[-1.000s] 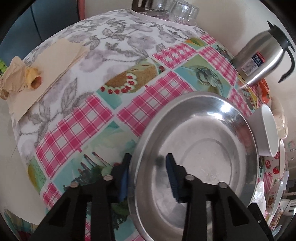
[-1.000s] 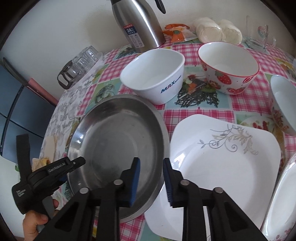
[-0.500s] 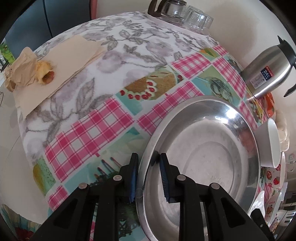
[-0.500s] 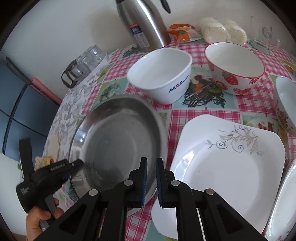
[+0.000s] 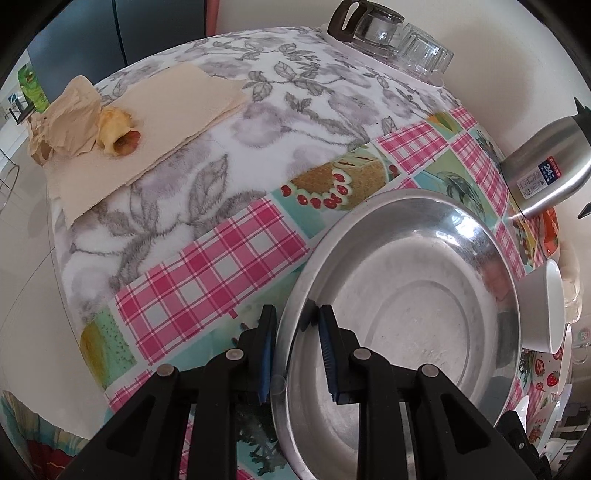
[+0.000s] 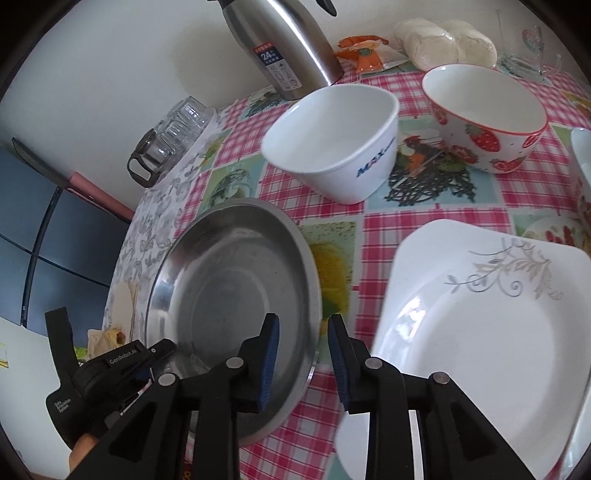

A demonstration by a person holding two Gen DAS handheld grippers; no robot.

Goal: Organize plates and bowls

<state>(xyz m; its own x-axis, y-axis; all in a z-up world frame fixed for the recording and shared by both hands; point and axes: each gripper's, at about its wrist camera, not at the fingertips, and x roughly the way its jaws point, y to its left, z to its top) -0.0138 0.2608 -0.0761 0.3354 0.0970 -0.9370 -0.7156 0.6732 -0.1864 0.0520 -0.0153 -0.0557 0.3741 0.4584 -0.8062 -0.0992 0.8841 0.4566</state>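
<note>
A round steel plate [image 5: 424, 332] lies on the checked tablecloth. My left gripper [image 5: 297, 354] is shut on its near-left rim, one pad inside the plate and one outside. In the right wrist view the same steel plate [image 6: 229, 288] sits left of a white square plate [image 6: 480, 332], with a strip of cloth between them. My right gripper [image 6: 303, 354] straddles the steel plate's right rim. Its jaws are opening and the pads stand clear of the rim. The left gripper [image 6: 166, 350] shows at the lower left, held by a hand.
Behind the plates stand a white bowl [image 6: 332, 147], a strawberry-patterned bowl [image 6: 487, 118] and a steel thermos [image 6: 280, 44]. Another bowl [image 6: 583, 173] peeks in at the right edge. Glassware [image 5: 388, 33] sits at the table's far edge, and paper napkins with an apple core [image 5: 118, 136] at the left.
The left gripper closed on the steel plate's rim. The right gripper closed, then opened again. The steel plate slid left, away from the white square plate.
</note>
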